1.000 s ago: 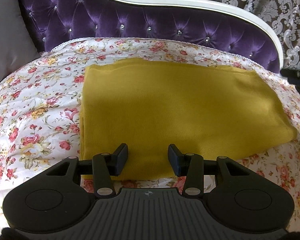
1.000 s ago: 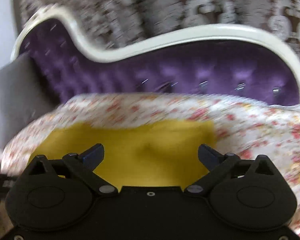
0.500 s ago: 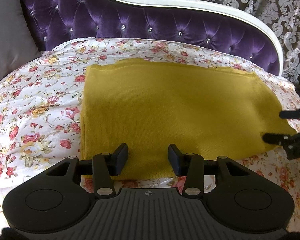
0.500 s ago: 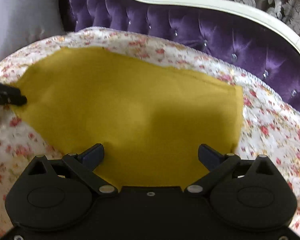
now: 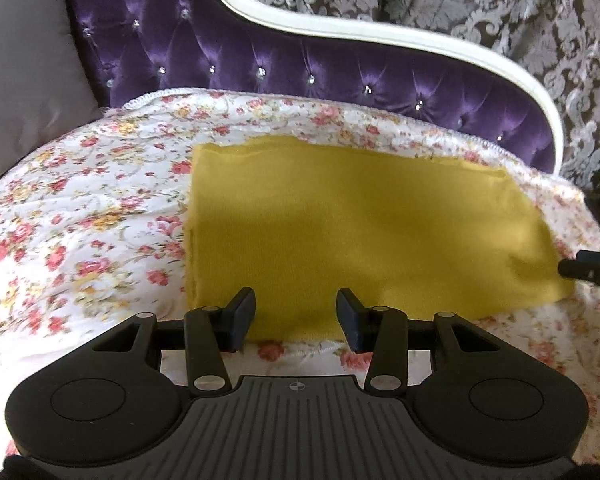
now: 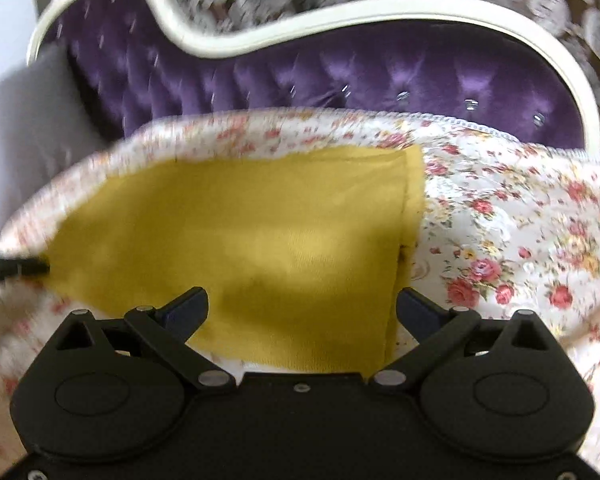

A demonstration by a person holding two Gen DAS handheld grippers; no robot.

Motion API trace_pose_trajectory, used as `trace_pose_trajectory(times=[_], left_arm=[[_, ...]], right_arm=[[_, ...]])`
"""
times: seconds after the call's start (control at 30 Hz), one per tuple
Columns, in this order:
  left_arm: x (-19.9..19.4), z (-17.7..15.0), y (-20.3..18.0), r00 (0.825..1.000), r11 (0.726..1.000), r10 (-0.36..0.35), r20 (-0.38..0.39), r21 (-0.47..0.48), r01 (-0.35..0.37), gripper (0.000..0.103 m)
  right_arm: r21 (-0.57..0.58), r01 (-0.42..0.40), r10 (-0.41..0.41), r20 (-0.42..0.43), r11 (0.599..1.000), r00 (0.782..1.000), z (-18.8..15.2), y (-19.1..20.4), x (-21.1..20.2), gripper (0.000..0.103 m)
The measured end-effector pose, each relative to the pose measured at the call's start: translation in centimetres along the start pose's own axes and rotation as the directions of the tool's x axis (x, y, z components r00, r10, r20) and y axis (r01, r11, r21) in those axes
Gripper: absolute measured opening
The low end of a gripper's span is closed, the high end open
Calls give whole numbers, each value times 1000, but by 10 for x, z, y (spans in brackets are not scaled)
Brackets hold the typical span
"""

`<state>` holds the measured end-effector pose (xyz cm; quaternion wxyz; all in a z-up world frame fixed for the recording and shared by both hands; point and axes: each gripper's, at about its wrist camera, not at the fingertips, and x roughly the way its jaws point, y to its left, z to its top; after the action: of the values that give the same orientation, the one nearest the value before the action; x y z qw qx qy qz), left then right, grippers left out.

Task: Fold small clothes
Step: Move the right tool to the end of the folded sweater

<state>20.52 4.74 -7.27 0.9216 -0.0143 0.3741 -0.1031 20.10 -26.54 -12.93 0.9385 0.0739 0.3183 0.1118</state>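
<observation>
A mustard-yellow cloth point(image 5: 360, 232) lies folded flat in a rectangle on the flowered sheet point(image 5: 80, 216). My left gripper point(image 5: 296, 316) hovers open over the cloth's near edge, towards its left corner, with nothing between its fingers. In the right wrist view the same cloth point(image 6: 252, 240) fills the middle, and my right gripper point(image 6: 302, 310) stands wide open above its near right corner, gripping nothing. A black fingertip of the right gripper point(image 5: 588, 270) shows at the cloth's right corner in the left wrist view. The left gripper's tip point(image 6: 14, 267) shows at the left edge of the right wrist view.
A purple tufted sofa back point(image 5: 300, 60) with a cream frame point(image 5: 380, 34) rises behind the sheet. A grey cushion point(image 5: 24, 68) leans at the left. Patterned grey curtain point(image 5: 520, 8) hangs beyond. The flowered sheet spreads to the left and right of the cloth.
The left gripper has drawn back and up a little, so the cloth looks farther off. The right gripper has swung and sunk towards the cloth's near right corner. Neither gripper's opening has changed.
</observation>
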Motion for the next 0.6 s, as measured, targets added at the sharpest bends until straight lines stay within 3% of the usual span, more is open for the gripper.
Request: trace_pose_trajectory(times=[0.27,0.43,0.6], left_arm=[[-29,-17,12,1000,996,-9,25,-90,11,44],[-23,-28,10,1000,997,-3,7,-81,4,44],[-20,-34,12,1000,997,-1,-10,-74,0,44]], right_arm=[[234,-75,54,97,969,994,-7,-36,-28,101],[252,-57,37,82,966,996,-16,-47,-30,101],[274,-97,76,86,957,993,-18,-55,-23,101]])
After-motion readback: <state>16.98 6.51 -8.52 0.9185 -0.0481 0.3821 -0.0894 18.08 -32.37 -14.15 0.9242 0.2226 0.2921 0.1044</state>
